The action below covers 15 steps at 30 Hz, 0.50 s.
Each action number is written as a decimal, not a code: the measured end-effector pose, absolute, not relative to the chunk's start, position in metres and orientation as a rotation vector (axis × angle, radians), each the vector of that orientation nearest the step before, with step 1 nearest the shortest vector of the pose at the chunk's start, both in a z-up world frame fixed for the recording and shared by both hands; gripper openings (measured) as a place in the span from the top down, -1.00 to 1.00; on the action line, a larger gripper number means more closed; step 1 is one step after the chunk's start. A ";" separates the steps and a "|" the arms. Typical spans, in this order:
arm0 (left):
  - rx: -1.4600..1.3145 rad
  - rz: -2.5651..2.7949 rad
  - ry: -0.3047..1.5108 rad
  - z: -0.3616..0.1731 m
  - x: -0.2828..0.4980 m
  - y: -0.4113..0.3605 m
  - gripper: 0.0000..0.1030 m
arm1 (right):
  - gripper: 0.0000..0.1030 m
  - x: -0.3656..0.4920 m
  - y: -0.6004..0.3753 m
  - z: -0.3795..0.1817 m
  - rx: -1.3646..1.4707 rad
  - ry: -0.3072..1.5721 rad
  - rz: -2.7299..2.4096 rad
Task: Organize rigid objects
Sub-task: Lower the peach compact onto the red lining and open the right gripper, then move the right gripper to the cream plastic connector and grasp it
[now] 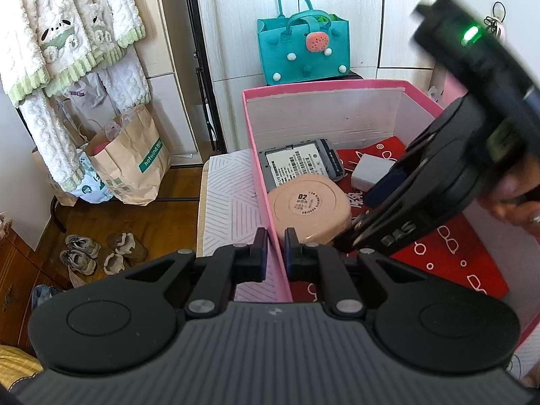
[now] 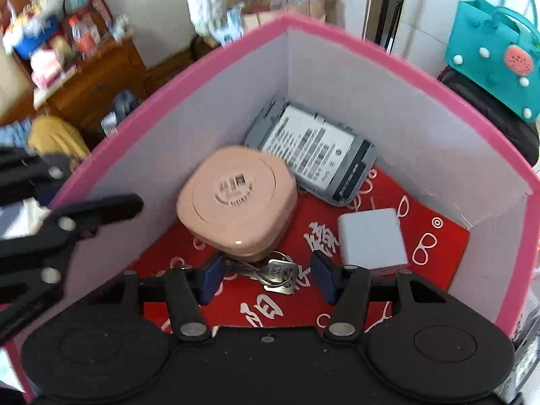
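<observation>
We are placing a bunch of keys [image 2: 271, 275] into the pink box [image 2: 236, 38].

The keys are lying on the red lining between the spread, untouching fingers of our right gripper [image 2: 266, 278], just beside the upturned peach container [image 2: 236, 199]; a grey device [image 2: 317, 155] and white charger [image 2: 371, 238] sit nearby. Our left gripper [image 1: 274, 254] is pinching the box wall, steadying it. Next, we judge, the right one needs lifting clear.
</observation>
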<state>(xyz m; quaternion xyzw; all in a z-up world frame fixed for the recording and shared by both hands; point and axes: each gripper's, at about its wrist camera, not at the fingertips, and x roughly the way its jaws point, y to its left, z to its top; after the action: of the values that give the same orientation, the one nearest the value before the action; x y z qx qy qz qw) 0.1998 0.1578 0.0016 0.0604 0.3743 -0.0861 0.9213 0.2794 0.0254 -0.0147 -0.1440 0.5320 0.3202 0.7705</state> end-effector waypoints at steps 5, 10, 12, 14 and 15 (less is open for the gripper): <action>0.102 -0.175 0.769 0.001 0.203 0.161 0.82 | -0.20 0.251 -0.003 0.022 -0.293 0.983 0.735; 0.113 -0.163 0.760 0.001 0.203 0.158 0.82 | -0.28 0.229 -0.048 0.052 -0.197 0.843 0.713; 0.109 -0.162 0.760 0.000 0.203 0.158 0.82 | -0.28 0.216 -0.065 0.056 -0.177 0.788 0.691; 0.108 -0.161 0.758 0.000 0.203 0.159 0.82 | -0.28 0.205 -0.085 0.055 -0.157 0.749 0.673; 0.107 -0.161 0.757 0.000 0.202 0.159 0.82 | -0.28 0.201 -0.094 0.054 -0.142 0.734 0.660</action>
<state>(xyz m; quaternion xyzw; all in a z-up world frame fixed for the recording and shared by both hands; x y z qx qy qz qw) 0.2019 0.1590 0.0002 0.0520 0.3691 -0.0786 0.9246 0.2007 -0.0939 0.0542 -0.0683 0.3520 0.3167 0.8781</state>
